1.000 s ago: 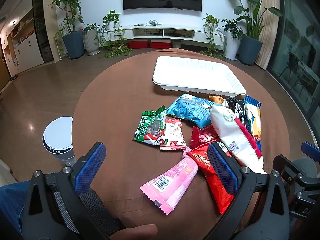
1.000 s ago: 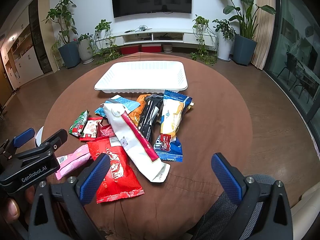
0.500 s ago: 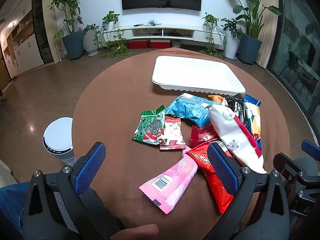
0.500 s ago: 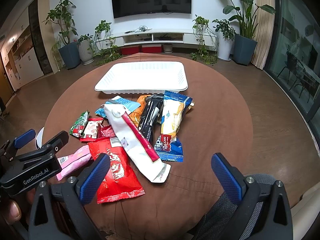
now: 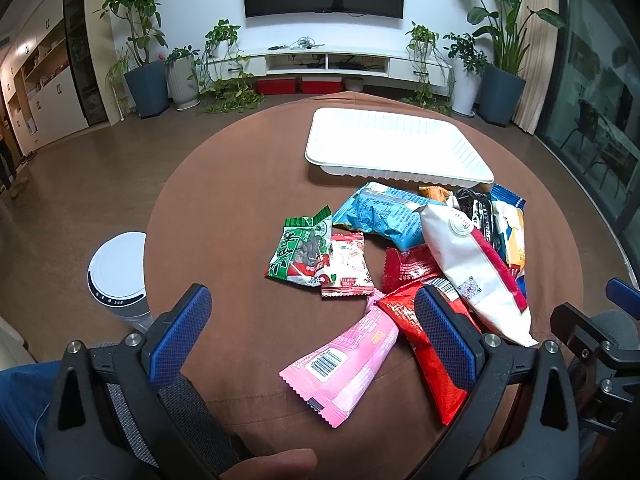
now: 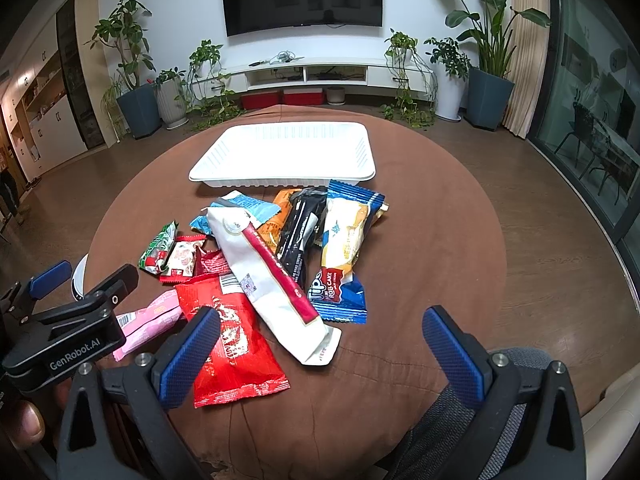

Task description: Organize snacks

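Several snack packets lie in a loose pile on the round brown table [image 5: 224, 208]. Among them are a pink packet [image 5: 344, 360], a red bag [image 6: 232, 344], a white pouch with a red stripe [image 6: 272, 280], a green packet [image 5: 300, 248], a light blue bag [image 5: 380, 216] and a blue roll-cake packet [image 6: 344, 248]. An empty white tray [image 6: 288, 152] stands behind the pile; it also shows in the left wrist view [image 5: 392, 144]. My left gripper [image 5: 312, 336] is open and empty above the near table edge, over the pink packet. My right gripper [image 6: 320, 352] is open and empty near the white pouch's end.
A white round bin [image 5: 116, 276] stands on the floor left of the table. Potted plants [image 6: 136, 92] and a low TV cabinet [image 6: 312, 76] line the far wall. A glass wall [image 6: 592, 128] is on the right.
Both grippers have stayed almost still and open. The views shift only slightly; no packet has moved.
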The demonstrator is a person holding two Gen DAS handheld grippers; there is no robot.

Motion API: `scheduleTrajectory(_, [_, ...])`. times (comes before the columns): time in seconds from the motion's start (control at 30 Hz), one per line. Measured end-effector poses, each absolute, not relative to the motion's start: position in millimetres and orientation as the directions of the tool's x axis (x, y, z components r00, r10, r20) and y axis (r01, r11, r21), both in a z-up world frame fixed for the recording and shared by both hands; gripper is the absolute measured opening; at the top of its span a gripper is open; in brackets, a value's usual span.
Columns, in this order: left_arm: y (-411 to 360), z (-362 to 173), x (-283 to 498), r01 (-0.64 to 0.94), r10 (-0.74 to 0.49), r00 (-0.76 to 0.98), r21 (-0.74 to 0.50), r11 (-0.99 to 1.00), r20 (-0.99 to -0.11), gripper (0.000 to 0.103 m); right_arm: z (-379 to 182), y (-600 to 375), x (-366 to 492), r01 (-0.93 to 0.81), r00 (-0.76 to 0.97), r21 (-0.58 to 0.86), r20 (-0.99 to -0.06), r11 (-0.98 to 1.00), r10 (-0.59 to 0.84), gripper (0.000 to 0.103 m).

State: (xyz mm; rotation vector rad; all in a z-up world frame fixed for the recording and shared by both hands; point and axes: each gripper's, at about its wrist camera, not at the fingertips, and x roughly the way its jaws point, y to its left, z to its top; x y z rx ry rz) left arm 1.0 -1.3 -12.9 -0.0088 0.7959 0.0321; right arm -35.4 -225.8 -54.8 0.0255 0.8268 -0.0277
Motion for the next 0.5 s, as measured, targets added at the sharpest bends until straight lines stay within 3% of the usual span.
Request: scheduleTrajectory(0.5, [-4.3,-19.3,5.5,-0.035,0.039,0.686,0.021,0.999,-0.726,0.103,-56.0,-225.6,-36.0,0.034,0.676,0.013,-0.737,0.999,-0.014,0.103])
